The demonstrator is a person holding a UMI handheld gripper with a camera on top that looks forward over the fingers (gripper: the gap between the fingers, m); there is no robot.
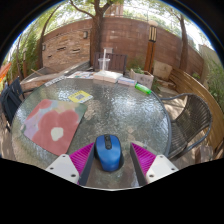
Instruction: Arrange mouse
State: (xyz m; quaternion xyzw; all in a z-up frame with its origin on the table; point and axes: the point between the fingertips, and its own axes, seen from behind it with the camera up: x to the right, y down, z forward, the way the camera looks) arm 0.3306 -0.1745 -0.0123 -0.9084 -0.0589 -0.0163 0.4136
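Note:
A blue computer mouse (109,152) with a dark scroll wheel lies between my gripper's (112,160) two fingers, on the near part of a round glass table (125,112). The pink pads (83,158) stand to either side of it. The left pad is close against the mouse and a narrow gap shows at the right pad, so the fingers are open about it. A red and pink mouse mat (52,122) lies on the table, ahead and to the left of the mouse.
A small yellow item (80,97) lies beyond the mat. A green object (143,89) sits at the far right of the table. Metal chairs (190,125) ring the table. A brick wall (75,42) and a tree stand behind.

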